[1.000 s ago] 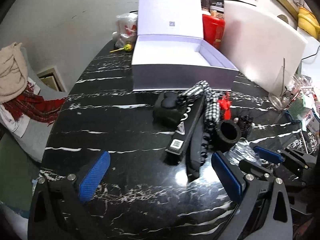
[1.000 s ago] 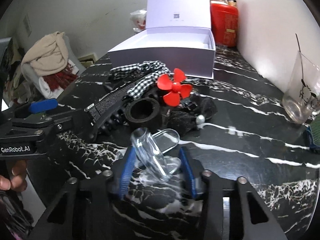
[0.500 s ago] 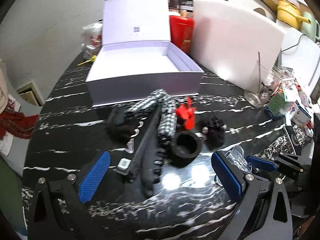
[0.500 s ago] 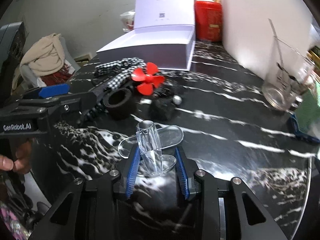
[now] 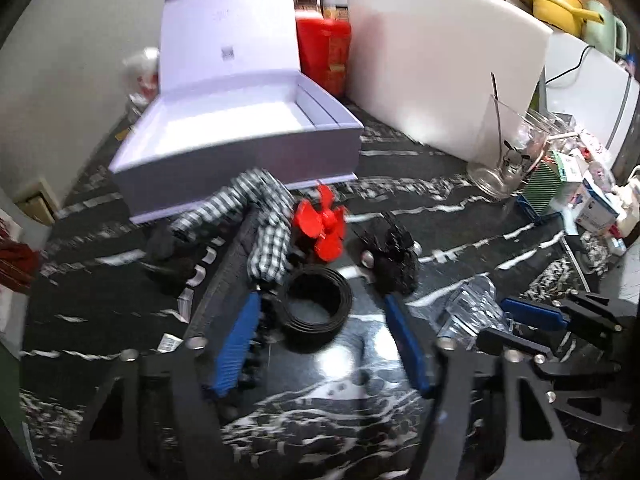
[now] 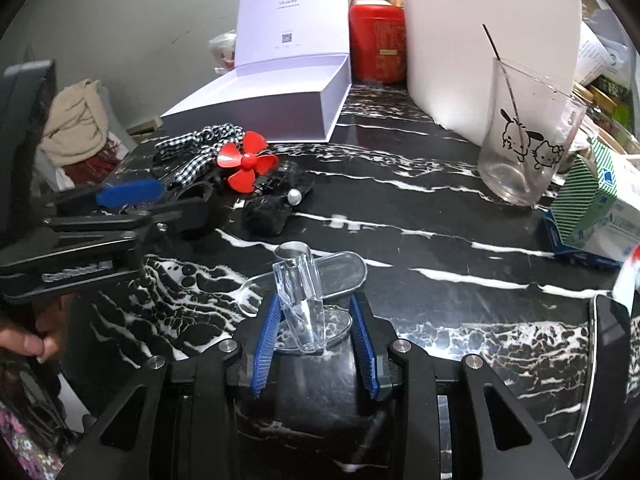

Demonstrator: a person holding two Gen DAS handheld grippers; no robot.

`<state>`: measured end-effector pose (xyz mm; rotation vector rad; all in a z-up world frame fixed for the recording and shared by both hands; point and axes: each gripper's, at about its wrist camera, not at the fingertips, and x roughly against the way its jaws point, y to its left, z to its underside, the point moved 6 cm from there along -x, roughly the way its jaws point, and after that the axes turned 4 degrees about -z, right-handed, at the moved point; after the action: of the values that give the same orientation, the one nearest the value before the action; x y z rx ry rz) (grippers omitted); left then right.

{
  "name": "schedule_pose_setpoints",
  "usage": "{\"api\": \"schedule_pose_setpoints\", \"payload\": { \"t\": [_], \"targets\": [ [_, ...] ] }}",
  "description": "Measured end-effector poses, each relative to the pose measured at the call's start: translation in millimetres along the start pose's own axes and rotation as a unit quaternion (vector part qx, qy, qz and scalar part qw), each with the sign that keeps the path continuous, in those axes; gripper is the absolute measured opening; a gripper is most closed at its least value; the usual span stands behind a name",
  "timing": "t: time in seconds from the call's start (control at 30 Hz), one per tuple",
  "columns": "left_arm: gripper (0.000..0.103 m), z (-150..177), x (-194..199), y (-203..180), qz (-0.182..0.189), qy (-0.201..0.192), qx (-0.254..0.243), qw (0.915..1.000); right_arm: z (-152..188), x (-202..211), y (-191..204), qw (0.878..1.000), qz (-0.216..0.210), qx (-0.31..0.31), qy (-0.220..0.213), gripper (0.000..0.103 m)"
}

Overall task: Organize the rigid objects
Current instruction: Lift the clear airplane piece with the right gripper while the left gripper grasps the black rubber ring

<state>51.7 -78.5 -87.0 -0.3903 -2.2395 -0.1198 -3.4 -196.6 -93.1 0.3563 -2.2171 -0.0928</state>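
Note:
A pile lies on the black marble table (image 5: 340,380): a black ring (image 5: 316,308), a red fan (image 5: 322,226), a checkered strap (image 5: 268,216), a long black comb (image 5: 228,276) and a black fuzzy clip (image 5: 396,264). My left gripper (image 5: 322,299) straddles the ring. Its jaws are closing, and the blue pads stand apart from the ring's sides. My right gripper (image 6: 314,300) is shut on a clear plastic holder (image 6: 300,296), which it holds just above the table. The left gripper (image 6: 128,194) shows at the left of the right wrist view.
An open white box (image 5: 240,132) stands behind the pile. A red canister (image 5: 324,52) and a white board (image 5: 440,60) are at the back. A cartoon drinking glass (image 6: 520,152) and small cartons (image 6: 592,204) crowd the right. A person's fingers (image 6: 24,344) hold the left gripper.
My left gripper has moved in over the black ring and its jaws have narrowed around it. My right gripper has drawn the clear holder away from the pile.

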Motion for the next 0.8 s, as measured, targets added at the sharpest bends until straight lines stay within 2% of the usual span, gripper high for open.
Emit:
{"api": "schedule_pose_setpoints", "payload": {
  "t": [0.2,0.23,0.27,0.3,0.37,0.4,0.47,0.57,0.73,0.8],
  "targets": [
    [0.058,-4.5,-5.5,-1.0,0.005,-0.009,0.003,0.9999,0.9,-1.0,-0.9,1.0,-0.008,-0.004,-0.002,0.036],
    [0.055,-5.6,-6.8,-1.8,0.004,-0.011,0.003,0.9999,0.4,-1.7,-1.5,1.0,-0.009,-0.005,-0.002,0.037],
    [0.046,-5.7,-7.9,-2.0,0.0,-0.013,0.002,0.9999,0.2,-2.0,-1.6,1.0,-0.009,-0.006,-0.002,0.039],
    [0.042,-5.8,-8.2,-1.5,-0.009,-0.016,0.002,0.9998,-0.1,-2.2,-1.7,1.0,-0.009,-0.006,-0.002,0.041],
    [0.042,-6.2,-7.8,0.3,-0.008,-0.022,0.008,0.9997,-0.4,-2.4,-0.6,1.0,-0.009,-0.006,-0.001,0.056],
    [0.042,-6.5,-7.9,0.2,-0.006,-0.024,0.009,0.9997,-1.0,-2.4,-0.5,1.0,-0.01,-0.008,-0.001,0.06],
    [0.042,-6.1,-8.0,-1.4,-0.003,-0.025,0.003,0.9997,-2.8,-1.3,-0.6,1.0,-0.014,-0.011,-0.005,0.061],
    [0.042,-3.4,-7.3,-7.0,0.011,-0.02,-0.008,0.9997,-6.1,-2.2,-0.9,1.0,-0.006,-0.009,-0.009,0.073],
    [0.042,3.2,-1.6,-10.7,0.028,-0.005,-0.016,0.9994,-11.0,-4.6,5.5,1.0,-0.019,-0.004,-0.017,0.077],
    [0.042,5.7,1.5,-9.1,0.022,0.0,-0.018,0.9996,-11.5,-6.5,7.4,1.0,-0.023,-0.004,-0.015,0.08]
  ]
}}
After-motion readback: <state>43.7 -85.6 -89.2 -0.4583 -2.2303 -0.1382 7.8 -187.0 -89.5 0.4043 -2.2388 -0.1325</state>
